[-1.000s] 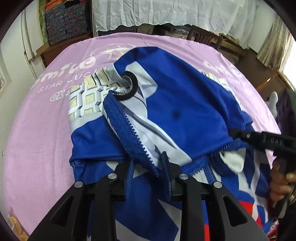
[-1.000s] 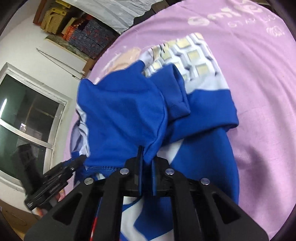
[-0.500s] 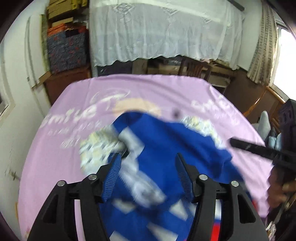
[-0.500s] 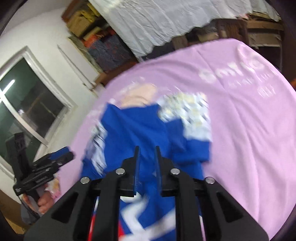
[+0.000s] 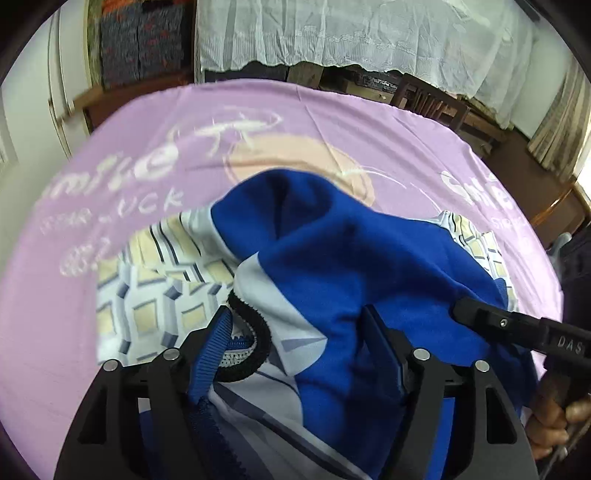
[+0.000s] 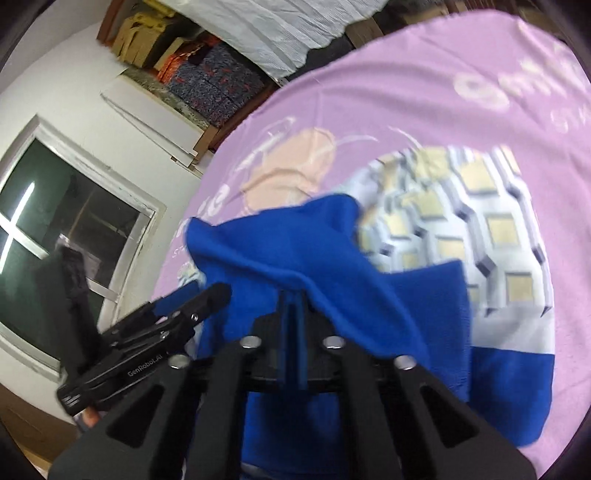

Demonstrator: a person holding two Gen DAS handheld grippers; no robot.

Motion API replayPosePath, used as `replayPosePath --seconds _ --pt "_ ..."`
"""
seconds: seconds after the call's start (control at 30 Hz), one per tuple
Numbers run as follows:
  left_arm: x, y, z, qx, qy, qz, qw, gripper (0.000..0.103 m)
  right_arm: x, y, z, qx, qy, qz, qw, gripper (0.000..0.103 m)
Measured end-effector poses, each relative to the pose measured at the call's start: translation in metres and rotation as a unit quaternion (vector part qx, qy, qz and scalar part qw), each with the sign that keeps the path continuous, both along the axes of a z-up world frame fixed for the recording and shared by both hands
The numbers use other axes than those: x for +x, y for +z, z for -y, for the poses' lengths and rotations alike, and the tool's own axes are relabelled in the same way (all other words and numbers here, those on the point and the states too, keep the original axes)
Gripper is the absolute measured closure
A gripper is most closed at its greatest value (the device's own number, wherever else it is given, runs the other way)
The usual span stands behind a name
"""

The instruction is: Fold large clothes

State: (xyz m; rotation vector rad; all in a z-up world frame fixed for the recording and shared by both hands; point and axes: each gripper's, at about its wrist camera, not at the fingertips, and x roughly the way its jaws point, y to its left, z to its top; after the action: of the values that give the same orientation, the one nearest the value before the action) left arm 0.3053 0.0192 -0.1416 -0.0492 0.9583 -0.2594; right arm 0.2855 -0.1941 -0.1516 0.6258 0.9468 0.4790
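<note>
A large blue jacket (image 5: 332, 258) with white panels and a cube-patterned section is lying bunched on a surface draped in a pink sheet (image 5: 110, 166) printed with pale lettering and a peach circle. In the left wrist view the left tool (image 5: 299, 332) is hovering over the near part of the garment with its jaws standing apart and opening wider; blue cloth and a white panel are lying in the gap between the fingers, and the pads are not pressing on them. A ribbed blue hem is resting against the left finger, and a black ring-like collar edge (image 5: 251, 332) is curling just beside it. At the right edge of that view the right tool (image 5: 517, 328) is reaching into the blue cloth, with a hand (image 5: 554, 421) gripping its handle. In the right wrist view the right tool (image 6: 293, 314) is clenched on a fold of the blue fabric, which is draping up and over its fingertips. The cube-patterned part (image 6: 461, 221) is spreading on the sheet to the far right. The left tool (image 6: 177, 321) is showing at the left, near a dark window (image 6: 55, 240). A white lace cloth (image 5: 351, 33) is hanging in the far background.
</note>
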Motion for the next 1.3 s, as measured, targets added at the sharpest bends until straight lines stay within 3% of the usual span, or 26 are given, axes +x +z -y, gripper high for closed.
replayPosePath --seconds 0.07,0.27,0.37,0.43,0.53,0.57,0.63,0.93,1.07,1.3 --pt "0.0 0.0 -0.002 0.0 -0.003 0.001 1.0 0.027 0.001 -0.011 0.011 0.045 0.007 -0.006 0.999 0.103" --pt "-0.007 0.001 -0.001 0.018 -0.009 0.009 0.9998 0.027 -0.004 -0.015 0.034 0.079 0.006 -0.026 0.997 0.103" --pt "-0.019 0.009 0.003 0.043 -0.006 0.021 0.9988 0.027 -0.01 -0.022 0.051 0.121 -0.004 -0.045 0.992 0.103" --pt "-0.033 0.015 0.005 0.06 -0.009 0.037 0.9975 0.027 -0.018 -0.019 0.059 0.11 -0.024 -0.044 0.993 0.103" --pt "-0.062 0.025 0.006 0.095 -0.009 0.07 0.9929 0.027 -0.038 -0.007 0.071 0.054 -0.074 -0.023 0.996 0.103" --pt "-0.073 0.029 0.006 0.105 -0.009 0.083 0.991 0.027 -0.042 -0.004 0.073 0.047 -0.084 -0.017 0.995 0.097" --pt "-0.091 0.035 0.005 0.111 -0.011 0.1 0.9887 0.027 -0.058 0.007 0.077 0.027 -0.106 0.001 0.994 0.095" --pt "-0.156 0.066 0.005 0.092 -0.01 0.147 0.9848 0.027 -0.127 0.043 0.053 0.038 -0.057 0.063 0.996 0.095" --pt "-0.182 0.071 0.006 0.09 -0.013 0.158 0.9832 0.027 -0.152 0.058 0.033 0.032 -0.029 0.082 0.996 0.089" --pt "-0.212 0.054 0.002 0.08 -0.018 0.135 0.9874 0.026 -0.19 0.059 0.012 0.023 0.0 0.088 0.996 0.085"
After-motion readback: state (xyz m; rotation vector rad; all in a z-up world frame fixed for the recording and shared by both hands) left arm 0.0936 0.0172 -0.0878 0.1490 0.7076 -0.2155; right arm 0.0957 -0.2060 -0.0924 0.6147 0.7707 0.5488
